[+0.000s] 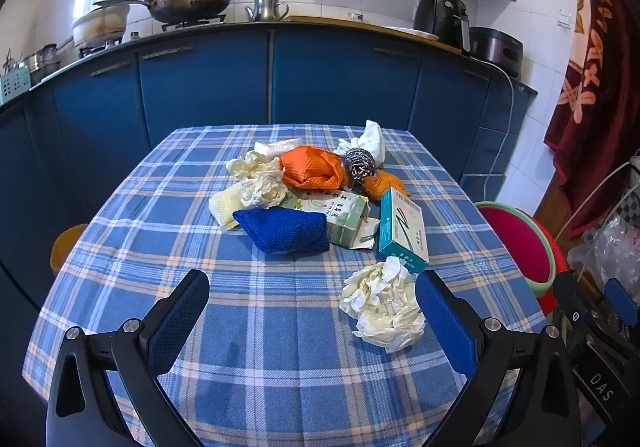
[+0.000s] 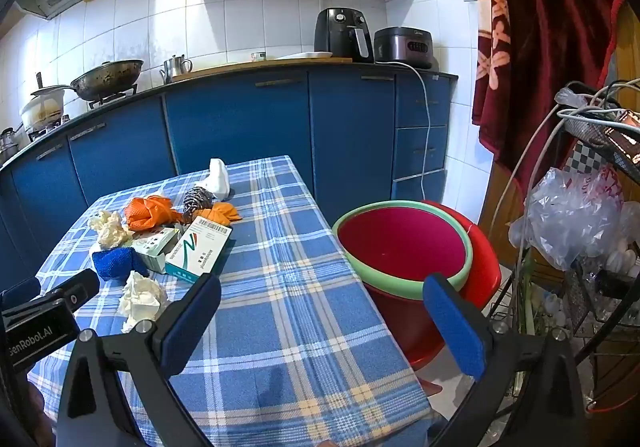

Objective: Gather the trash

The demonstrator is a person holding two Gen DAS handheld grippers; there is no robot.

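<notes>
On the blue plaid tablecloth (image 1: 260,327) lies a heap of trash: a crumpled white tissue (image 1: 382,305) nearest me, a teal box (image 1: 402,231), a pale green box (image 1: 340,217), a blue cloth (image 1: 286,229), an orange cloth (image 1: 312,167), a steel scourer (image 1: 360,163) and more tissues (image 1: 258,185). My left gripper (image 1: 312,321) is open above the table's near part, the tissue just inside its right finger. My right gripper (image 2: 322,317) is open over the table's right edge, nothing between its fingers. A red bin with a green rim (image 2: 402,247) stands beside the table.
Blue kitchen cabinets (image 1: 208,87) with a wok, kettle and air fryer on the counter run behind the table. A wire rack (image 2: 592,247) with plastic bags stands to the right. A red patterned cloth (image 2: 540,47) hangs at the right. A yellow stool (image 1: 66,247) stands left of the table.
</notes>
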